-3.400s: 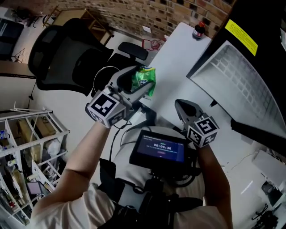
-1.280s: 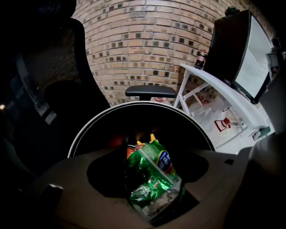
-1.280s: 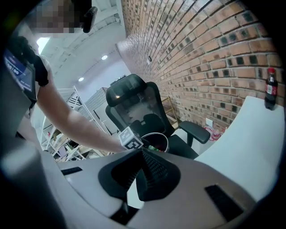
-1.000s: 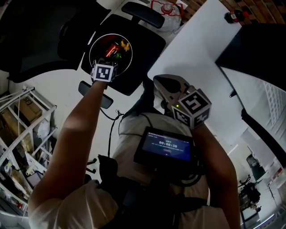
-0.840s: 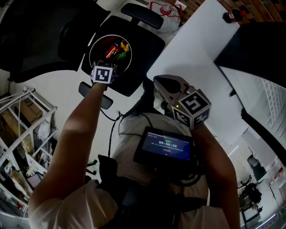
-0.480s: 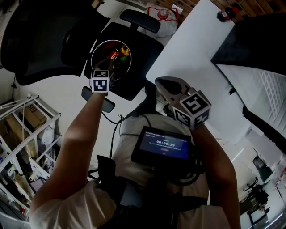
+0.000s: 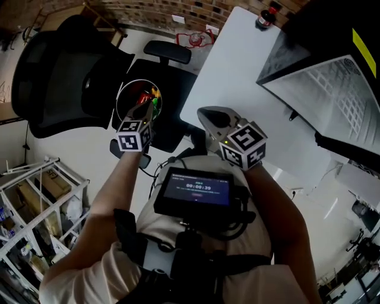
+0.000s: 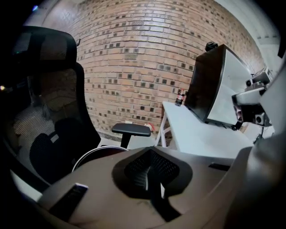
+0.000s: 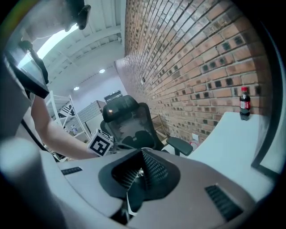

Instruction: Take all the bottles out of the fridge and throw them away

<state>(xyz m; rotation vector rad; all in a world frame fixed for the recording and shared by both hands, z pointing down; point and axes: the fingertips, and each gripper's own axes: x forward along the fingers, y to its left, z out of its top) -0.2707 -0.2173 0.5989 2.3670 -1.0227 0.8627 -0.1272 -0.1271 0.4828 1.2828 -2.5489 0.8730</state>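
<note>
A round white-rimmed bin (image 7: 122, 95) stands on the black office chair's seat (image 7: 172, 89), with red, yellow and green bottles (image 7: 148, 98) inside. My left gripper (image 7: 142, 114) hangs just above the bin's near rim, shut with nothing in it; in the left gripper view its jaws (image 8: 149, 172) meet over the bin's rim (image 8: 96, 153). My right gripper (image 7: 209, 117) is held near my chest by the white table's edge, shut and empty (image 9: 140, 167). A cola bottle (image 7: 265, 18) stands at the table's far end, also seen as a cola bottle (image 9: 244, 103) against the brick wall.
The black fridge (image 7: 332, 71) stands open on the white table (image 7: 243, 71) at the right. A wire shelving rack (image 7: 35, 196) with boxes is at the lower left. A screen (image 7: 193, 190) hangs on my chest. Brick wall (image 8: 134, 67) lies behind the chair.
The green bottle held in the oldest frame is out of my left gripper. That gripper has lifted up and back from the bin. The right gripper has shifted slightly.
</note>
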